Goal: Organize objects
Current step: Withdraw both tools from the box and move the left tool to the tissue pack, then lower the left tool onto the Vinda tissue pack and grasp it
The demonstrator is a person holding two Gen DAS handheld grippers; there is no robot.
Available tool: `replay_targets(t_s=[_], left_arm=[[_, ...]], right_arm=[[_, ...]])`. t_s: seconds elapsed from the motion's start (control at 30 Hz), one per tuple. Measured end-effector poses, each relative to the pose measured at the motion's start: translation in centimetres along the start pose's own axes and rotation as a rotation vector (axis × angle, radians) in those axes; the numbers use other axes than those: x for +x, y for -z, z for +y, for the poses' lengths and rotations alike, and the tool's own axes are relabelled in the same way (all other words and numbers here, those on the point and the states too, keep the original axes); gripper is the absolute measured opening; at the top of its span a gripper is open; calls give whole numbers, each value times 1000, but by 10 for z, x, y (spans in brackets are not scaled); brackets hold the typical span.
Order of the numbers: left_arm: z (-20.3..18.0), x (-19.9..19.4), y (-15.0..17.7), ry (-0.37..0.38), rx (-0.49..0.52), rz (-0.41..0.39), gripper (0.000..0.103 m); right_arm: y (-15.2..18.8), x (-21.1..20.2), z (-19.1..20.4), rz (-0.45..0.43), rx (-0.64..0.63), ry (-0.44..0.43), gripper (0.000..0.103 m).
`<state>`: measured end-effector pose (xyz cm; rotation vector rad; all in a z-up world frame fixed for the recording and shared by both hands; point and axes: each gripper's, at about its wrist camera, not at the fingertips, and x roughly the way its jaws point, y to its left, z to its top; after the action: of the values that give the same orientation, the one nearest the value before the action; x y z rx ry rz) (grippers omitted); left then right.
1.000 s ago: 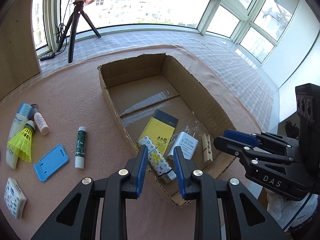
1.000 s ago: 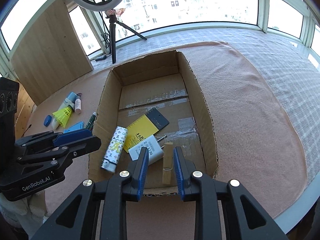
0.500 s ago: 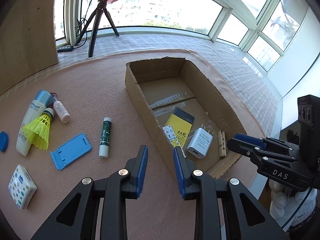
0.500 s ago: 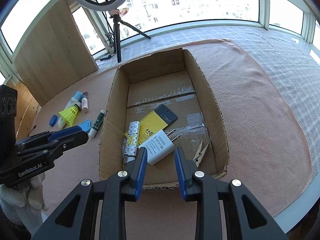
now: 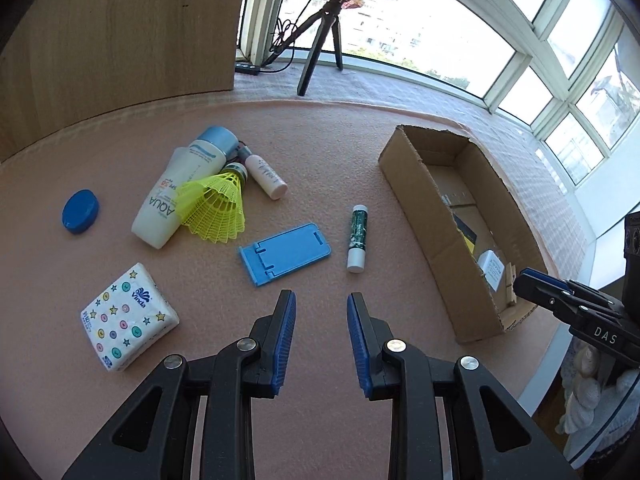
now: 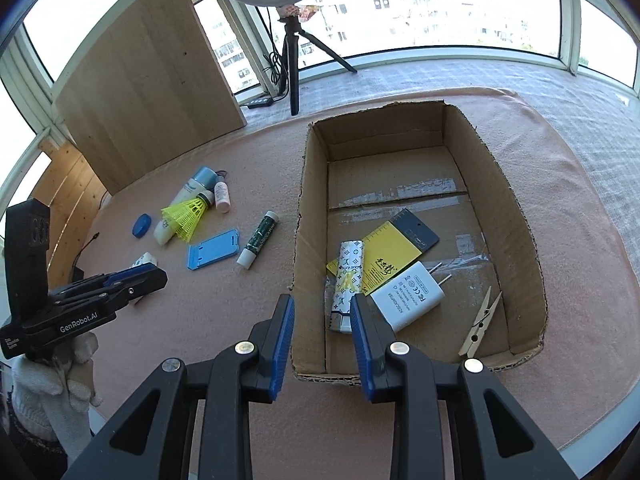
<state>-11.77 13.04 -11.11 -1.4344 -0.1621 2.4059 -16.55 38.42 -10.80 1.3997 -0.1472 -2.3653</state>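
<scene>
The left gripper (image 5: 321,322) had been swung away from the cardboard box (image 6: 520,240) since the earlier frames and was now held over the pink mat (image 5: 320,140), its jaws parted by a moderate gap with nothing between them. Just ahead of its tips, where the box interior had been framed a second before, a blue phone stand (image 5: 285,253) and a green glue stick (image 5: 357,238) were now seen lying flat on the mat, side by side and apart. Farther toward the mat's left edge, a yellow shuttlecock (image 5: 216,206) was seen resting against a white sunscreen bottle (image 5: 180,192), with a small pink-capped bottle (image 5: 264,174) just beside them, a blue round lid (image 5: 80,211) off alone, and a tissue pack (image 5: 128,316) nearer the near edge. The box had shifted to the right side of the left wrist view. The right gripper (image 6: 322,320) was kept over the near end of the box, much as before, likewise parted and empty. Inside the box, a patterned tube (image 6: 346,280) was laid over a yellow card (image 6: 384,256), a white charger (image 6: 408,294) touched that card, and a wooden clothespin (image 6: 480,324) lay near the right wall. A ring-light tripod (image 6: 294,64) stood beyond the mat's far edge.
</scene>
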Motion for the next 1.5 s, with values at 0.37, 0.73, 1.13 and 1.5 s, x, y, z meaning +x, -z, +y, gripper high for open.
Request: replay_targets(t_s=[0.37, 0.73, 1.13, 1.5], left_arm=[[119, -33, 5, -86, -165, -51, 37], [190, -18, 2, -8, -283, -15, 37], [163, -4, 14, 90, -222, 37, 35], [125, -4, 35, 138, -199, 47, 37]], right_arm=[[3, 24, 66, 42, -70, -78, 27], [16, 36, 102, 77, -102, -92, 27], [16, 41, 111, 97, -103, -88, 27], [6, 73, 134, 152, -131, -157, 27]])
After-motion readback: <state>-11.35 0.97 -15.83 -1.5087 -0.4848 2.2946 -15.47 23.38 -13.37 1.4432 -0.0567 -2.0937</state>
